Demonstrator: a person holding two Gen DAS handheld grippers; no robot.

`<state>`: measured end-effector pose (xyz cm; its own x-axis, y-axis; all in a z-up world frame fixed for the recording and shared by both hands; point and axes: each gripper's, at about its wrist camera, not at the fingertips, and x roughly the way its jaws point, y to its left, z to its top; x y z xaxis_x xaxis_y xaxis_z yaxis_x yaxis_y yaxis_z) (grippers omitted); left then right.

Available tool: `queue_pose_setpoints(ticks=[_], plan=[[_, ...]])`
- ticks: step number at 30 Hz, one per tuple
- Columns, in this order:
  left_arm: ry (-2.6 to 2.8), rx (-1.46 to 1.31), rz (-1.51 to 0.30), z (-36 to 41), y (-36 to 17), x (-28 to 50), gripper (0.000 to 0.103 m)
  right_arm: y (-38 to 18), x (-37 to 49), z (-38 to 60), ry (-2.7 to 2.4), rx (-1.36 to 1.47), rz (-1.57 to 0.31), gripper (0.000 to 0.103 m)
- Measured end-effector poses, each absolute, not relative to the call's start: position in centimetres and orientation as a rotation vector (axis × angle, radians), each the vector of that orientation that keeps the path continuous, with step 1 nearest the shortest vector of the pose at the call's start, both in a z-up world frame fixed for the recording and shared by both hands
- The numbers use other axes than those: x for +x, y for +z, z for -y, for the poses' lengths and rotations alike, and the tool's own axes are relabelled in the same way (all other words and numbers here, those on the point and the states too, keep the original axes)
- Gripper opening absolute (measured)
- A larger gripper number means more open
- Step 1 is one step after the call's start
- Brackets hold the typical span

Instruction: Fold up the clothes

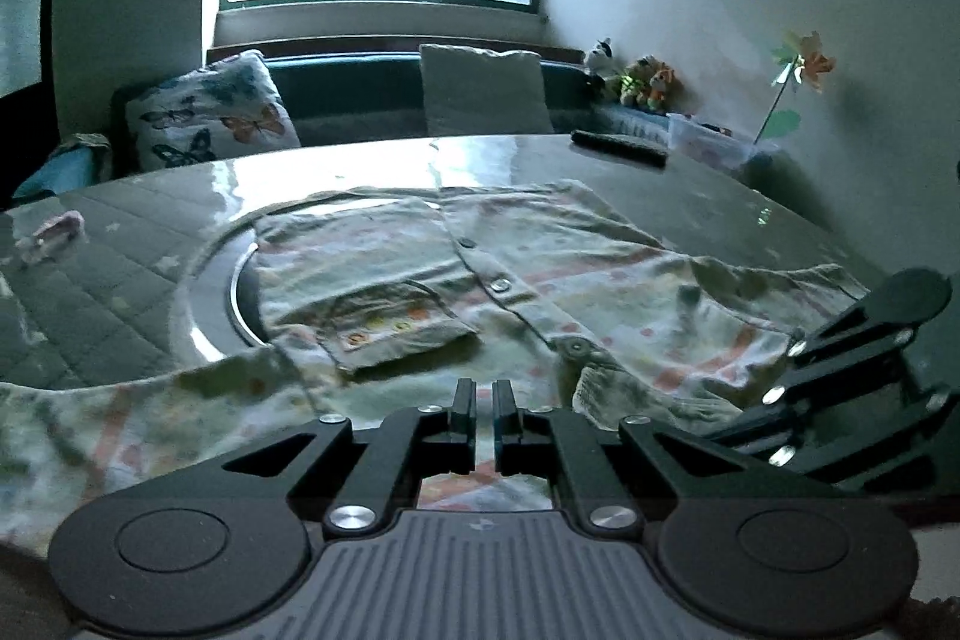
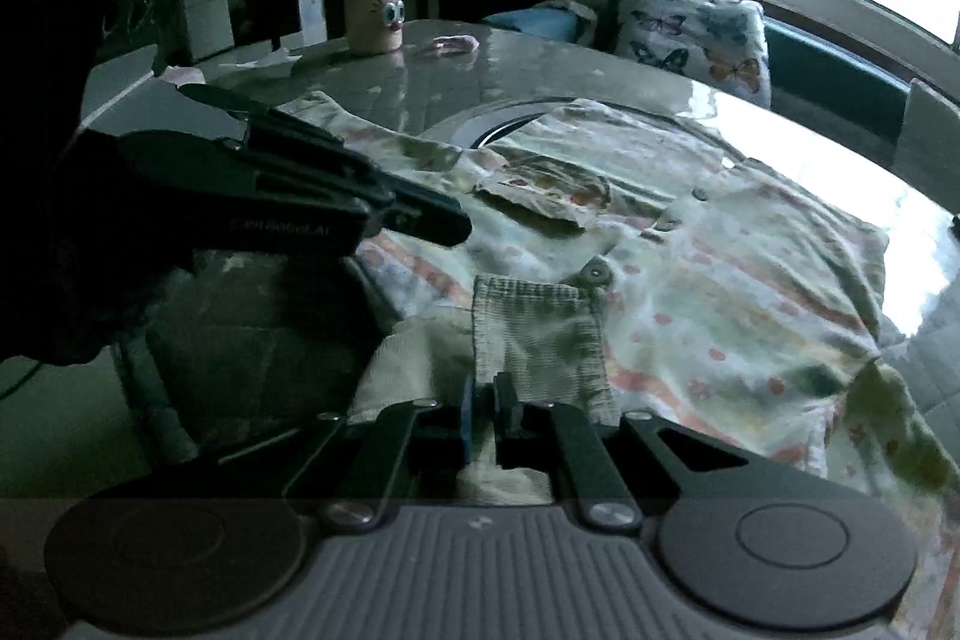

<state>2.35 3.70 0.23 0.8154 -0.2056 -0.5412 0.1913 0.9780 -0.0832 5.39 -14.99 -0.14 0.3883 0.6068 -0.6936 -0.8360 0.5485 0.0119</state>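
A pale patterned button-up shirt (image 1: 540,268) lies spread on the glossy round table (image 1: 372,166), front up, with a chest pocket (image 1: 396,328). My left gripper (image 1: 485,400) is shut on the shirt's near edge. The right gripper shows at the right of this view (image 1: 840,376). In the right wrist view the shirt (image 2: 720,292) fills the middle, and my right gripper (image 2: 486,394) is shut on the ribbed collar flap (image 2: 540,334). The left gripper shows at the left of that view (image 2: 336,196).
A turntable ring (image 1: 240,292) sits under the shirt. A dark remote (image 1: 618,147) and a clear box (image 1: 708,139) lie at the far right. A toy bottle with eyes (image 2: 373,4) stands at the far edge. A sofa with pillows (image 1: 210,112) lies beyond.
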Motion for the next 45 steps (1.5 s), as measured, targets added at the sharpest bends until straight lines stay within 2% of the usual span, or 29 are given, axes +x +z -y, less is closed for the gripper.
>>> queue_pose_setpoints(ticks=[6,9,10,13,14,16,21,31,45], plan=[[-0.232,-0.029,-0.563,-3.1,0.8,2.7,0.006,1.9,7.0,16.3,0.885,-0.272,-0.664,0.010],[-0.271,-0.024,-0.563,-1.8,0.9,3.1,0.007,0.7,8.1,16.0,0.831,-0.283,-0.676,0.012],[-0.282,-0.023,-0.565,-1.3,0.9,3.3,0.011,0.2,8.3,15.9,0.826,-0.285,-0.692,0.013],[-0.315,-0.016,-0.579,0.0,0.6,3.8,0.017,-1.1,8.5,16.1,0.816,-0.285,-0.729,0.022],[-0.327,-0.013,-0.587,0.4,0.4,4.0,0.018,-1.2,8.3,16.3,0.816,-0.281,-0.729,0.028],[-0.336,0.001,-0.610,1.1,-0.3,4.4,0.018,-1.0,8.0,17.1,0.813,-0.265,-0.729,0.035],[-0.340,0.032,-0.649,1.6,-1.9,4.6,0.017,-0.8,7.5,19.3,0.787,-0.228,-0.745,0.035],[-0.370,0.051,-0.610,2.9,-0.3,4.5,0.017,1.3,5.7,24.3,0.700,-0.112,-0.702,0.041],[-0.494,0.098,-0.635,5.9,-1.4,4.3,0.018,-0.2,8.9,38.0,0.035,0.001,-0.679,0.042]])
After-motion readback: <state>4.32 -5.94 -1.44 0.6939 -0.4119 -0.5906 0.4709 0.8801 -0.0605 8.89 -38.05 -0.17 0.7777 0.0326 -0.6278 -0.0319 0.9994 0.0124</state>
